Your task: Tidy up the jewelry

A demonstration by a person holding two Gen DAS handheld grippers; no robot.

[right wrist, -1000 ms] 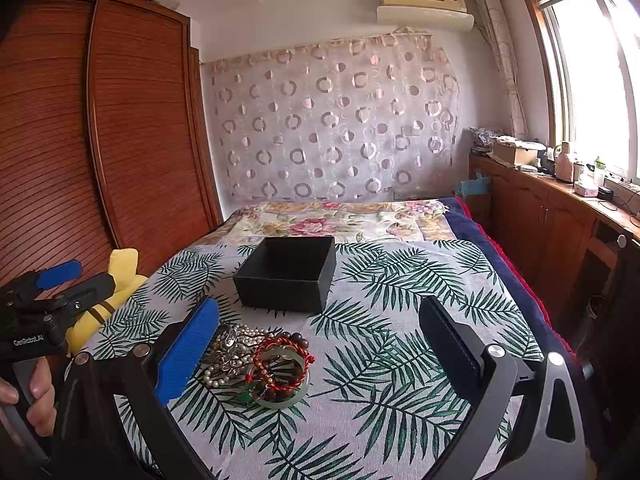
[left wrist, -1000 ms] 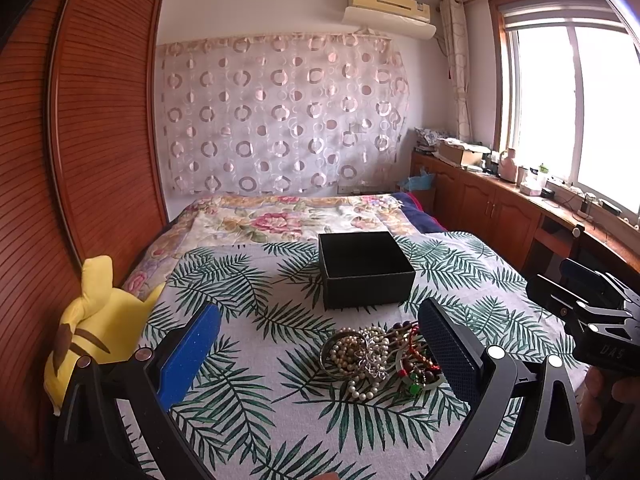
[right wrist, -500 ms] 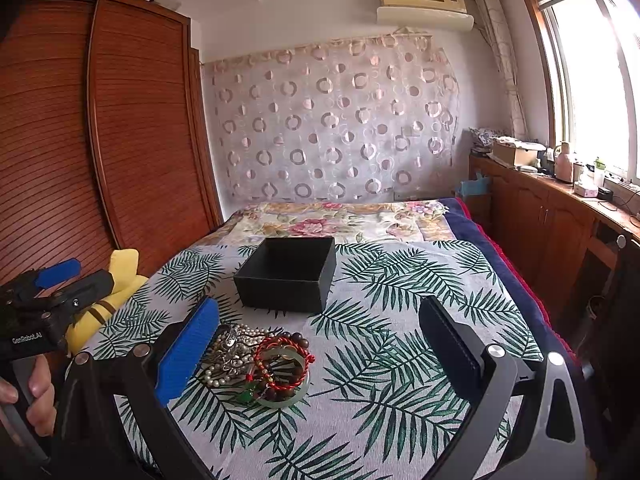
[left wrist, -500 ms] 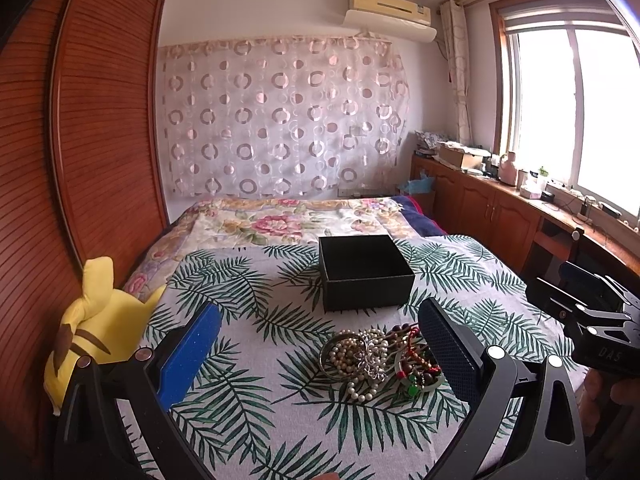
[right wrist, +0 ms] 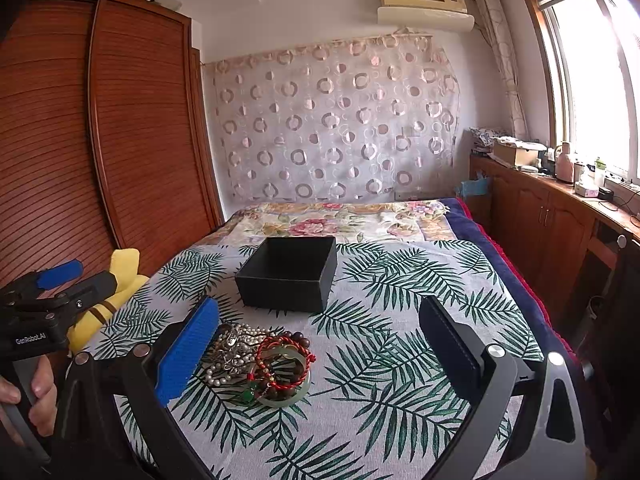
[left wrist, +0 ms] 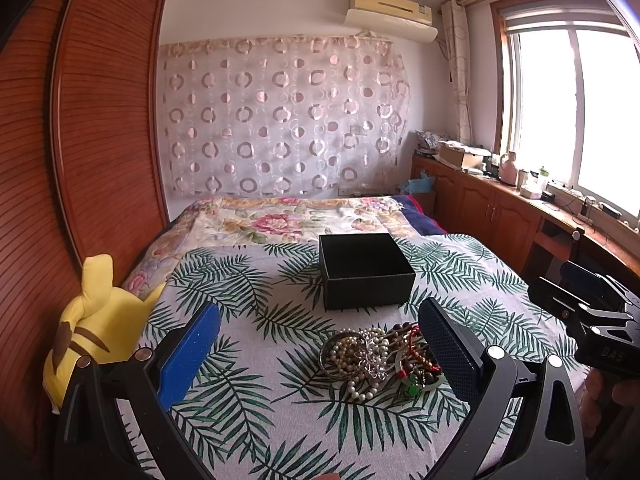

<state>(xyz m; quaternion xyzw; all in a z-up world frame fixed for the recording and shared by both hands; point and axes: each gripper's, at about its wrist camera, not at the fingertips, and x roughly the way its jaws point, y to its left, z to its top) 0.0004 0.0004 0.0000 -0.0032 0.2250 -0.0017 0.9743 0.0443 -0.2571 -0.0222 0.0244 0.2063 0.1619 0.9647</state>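
Note:
A heap of jewelry lies on the leaf-print bedspread: pearl strands, silver pieces, dark beads, a red cord bracelet and a pale green bangle. An open, empty black box stands just behind the heap; it also shows in the right wrist view. My left gripper is open and empty, held above the bed with the heap near its right finger. My right gripper is open and empty, with the heap by its left finger.
A yellow plush toy lies at the bed's left edge beside the wooden wardrobe. A floral quilt covers the far end of the bed. Wooden cabinets with clutter run along the right under the window.

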